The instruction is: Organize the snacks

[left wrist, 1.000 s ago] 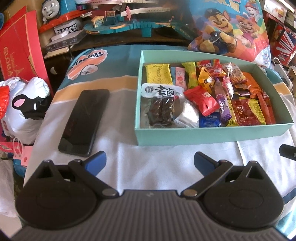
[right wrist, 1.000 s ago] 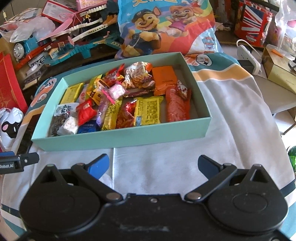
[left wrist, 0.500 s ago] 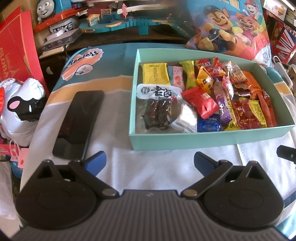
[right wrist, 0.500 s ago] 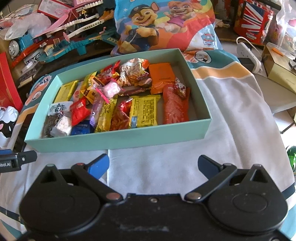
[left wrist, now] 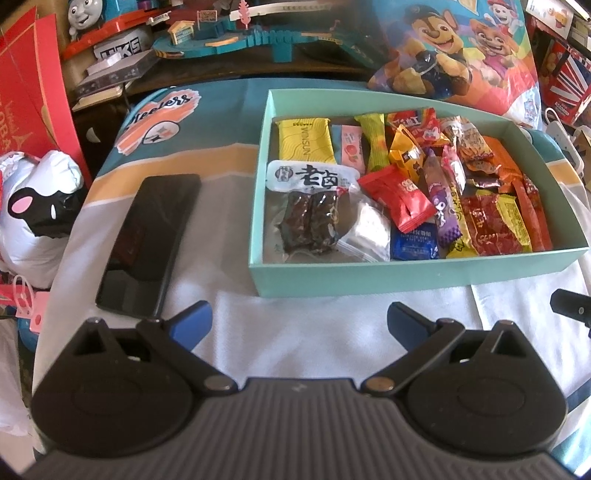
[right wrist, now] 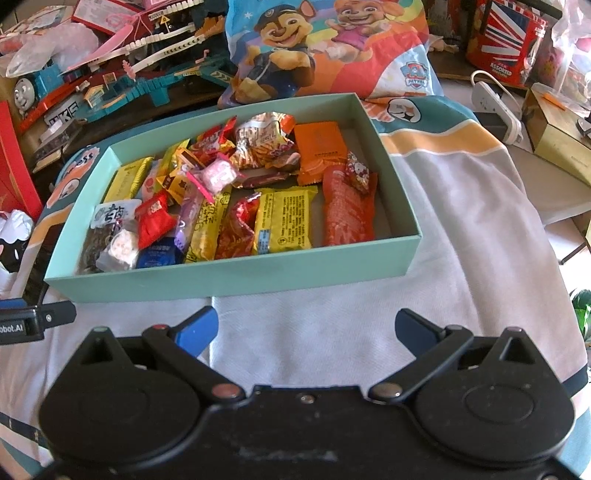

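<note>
A shallow teal box (left wrist: 413, 275) (right wrist: 229, 275) sits on the white cloth, filled with several wrapped snacks. Among them are a clear pack of dark meat (left wrist: 310, 218), a yellow bar (left wrist: 304, 140), a red pouch (left wrist: 400, 195) and an orange packet (right wrist: 319, 151). My left gripper (left wrist: 299, 323) hovers open just in front of the box's near wall, with nothing between its blue-tipped fingers. Open and empty as well, my right gripper (right wrist: 306, 328) is level with the same near wall, further right. Each gripper's edge shows in the other's view.
A black phone (left wrist: 149, 243) lies on the cloth left of the box. A cartoon-dog bag (right wrist: 325, 48) leans behind the box. Toy train tracks (left wrist: 236, 29) crowd the back, a black-and-white inflatable toy (left wrist: 40, 199) sits at the left edge, and a power strip (right wrist: 496, 107) lies right.
Both views have shifted slightly, so the box sits a little more to the left in each. Both grippers stay open and empty; the snacks have not moved.
</note>
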The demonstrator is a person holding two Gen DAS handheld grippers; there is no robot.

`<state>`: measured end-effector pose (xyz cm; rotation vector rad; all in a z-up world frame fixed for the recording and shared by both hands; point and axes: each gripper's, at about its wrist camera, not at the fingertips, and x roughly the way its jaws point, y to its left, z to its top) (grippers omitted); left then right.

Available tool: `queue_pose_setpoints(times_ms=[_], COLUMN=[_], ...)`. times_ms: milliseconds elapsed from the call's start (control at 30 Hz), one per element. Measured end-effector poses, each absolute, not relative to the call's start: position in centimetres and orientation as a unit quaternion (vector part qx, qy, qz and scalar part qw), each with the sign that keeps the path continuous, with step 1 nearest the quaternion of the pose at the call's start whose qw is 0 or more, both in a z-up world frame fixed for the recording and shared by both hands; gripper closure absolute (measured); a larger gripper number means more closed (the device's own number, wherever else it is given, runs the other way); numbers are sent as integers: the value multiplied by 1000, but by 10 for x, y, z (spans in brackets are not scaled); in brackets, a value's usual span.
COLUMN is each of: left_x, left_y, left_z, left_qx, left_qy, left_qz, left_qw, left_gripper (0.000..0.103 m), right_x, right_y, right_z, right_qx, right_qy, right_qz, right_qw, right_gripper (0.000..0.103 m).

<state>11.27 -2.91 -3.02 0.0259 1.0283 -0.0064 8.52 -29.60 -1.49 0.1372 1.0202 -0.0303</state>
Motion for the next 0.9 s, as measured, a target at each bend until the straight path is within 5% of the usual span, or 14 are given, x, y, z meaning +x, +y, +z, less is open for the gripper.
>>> queue_pose_setpoints(times_ms=[900], left_x=[111], left_y=[-27], left_z=[-26], left_qx=[15], left_qy=[480], left_qz=[-9], left_qw=[877], left_gripper=[0], right_x=[86], right_y=[-300], right_z=[-18], right_qx=[67], right_qy=[490], right_qz=[-18], right_qw=[869], right_gripper=[0])
